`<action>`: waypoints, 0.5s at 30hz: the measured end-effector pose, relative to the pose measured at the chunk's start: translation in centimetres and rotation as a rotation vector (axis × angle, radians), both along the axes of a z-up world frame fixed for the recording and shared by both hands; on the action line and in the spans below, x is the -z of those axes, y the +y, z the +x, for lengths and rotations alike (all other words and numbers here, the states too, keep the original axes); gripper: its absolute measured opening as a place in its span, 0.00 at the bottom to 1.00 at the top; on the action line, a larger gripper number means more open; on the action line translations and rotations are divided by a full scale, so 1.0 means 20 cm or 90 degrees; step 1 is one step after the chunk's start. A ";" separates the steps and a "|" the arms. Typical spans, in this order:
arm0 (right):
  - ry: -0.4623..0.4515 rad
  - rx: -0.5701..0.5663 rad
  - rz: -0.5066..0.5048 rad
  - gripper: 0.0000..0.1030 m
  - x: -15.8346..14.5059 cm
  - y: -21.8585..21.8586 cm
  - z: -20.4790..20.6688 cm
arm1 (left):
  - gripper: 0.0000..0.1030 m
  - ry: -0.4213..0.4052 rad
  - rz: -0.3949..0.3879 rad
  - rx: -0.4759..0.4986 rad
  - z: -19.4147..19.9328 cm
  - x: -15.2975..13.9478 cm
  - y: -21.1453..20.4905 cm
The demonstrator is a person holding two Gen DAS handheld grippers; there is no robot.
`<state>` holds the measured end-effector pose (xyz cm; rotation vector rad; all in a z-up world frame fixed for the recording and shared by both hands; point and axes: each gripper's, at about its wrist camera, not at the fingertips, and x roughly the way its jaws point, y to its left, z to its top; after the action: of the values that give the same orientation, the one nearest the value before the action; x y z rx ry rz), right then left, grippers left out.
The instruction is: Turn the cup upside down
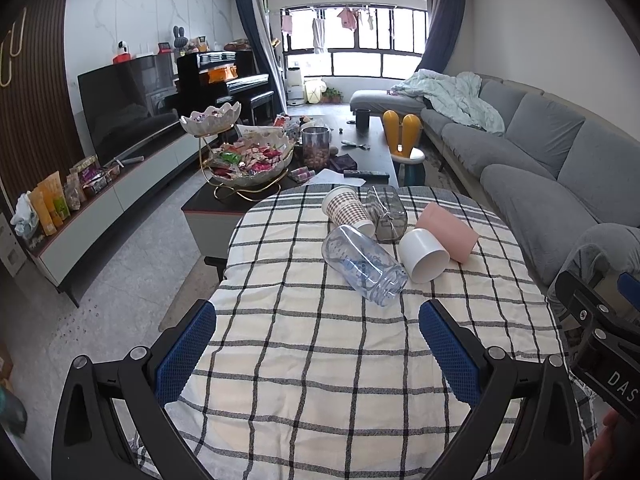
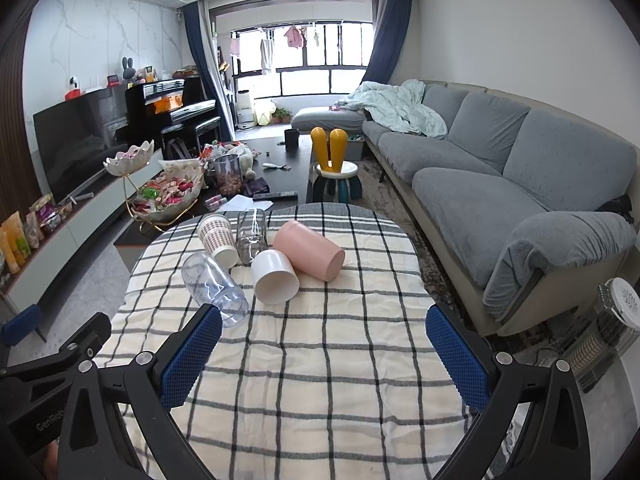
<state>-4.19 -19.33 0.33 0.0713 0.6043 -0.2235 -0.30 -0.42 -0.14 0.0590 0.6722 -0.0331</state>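
Ahead, cups mid-table, near edge bare.

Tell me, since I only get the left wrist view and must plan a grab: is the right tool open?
Observer: Yes, the right tool is wide open and empty.
Operator: What lies nearest it?
Observer: The clear cup, on its side, with its mouth just past the tool's left fingertip.
Operator: Anything on the floor to its right?
Observer: A heater, next to the sofa.
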 end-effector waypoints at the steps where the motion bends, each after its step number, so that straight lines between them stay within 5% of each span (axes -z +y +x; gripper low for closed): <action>1: 0.000 0.000 0.000 0.99 0.00 0.00 0.00 | 1.00 0.000 0.000 0.000 0.00 0.00 0.00; 15: 0.001 0.000 0.002 0.99 0.01 0.00 0.01 | 1.00 0.003 0.001 -0.002 0.01 0.02 -0.01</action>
<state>-4.01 -19.42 0.15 0.0733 0.6062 -0.2222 -0.10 -0.57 -0.58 0.0589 0.6764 -0.0300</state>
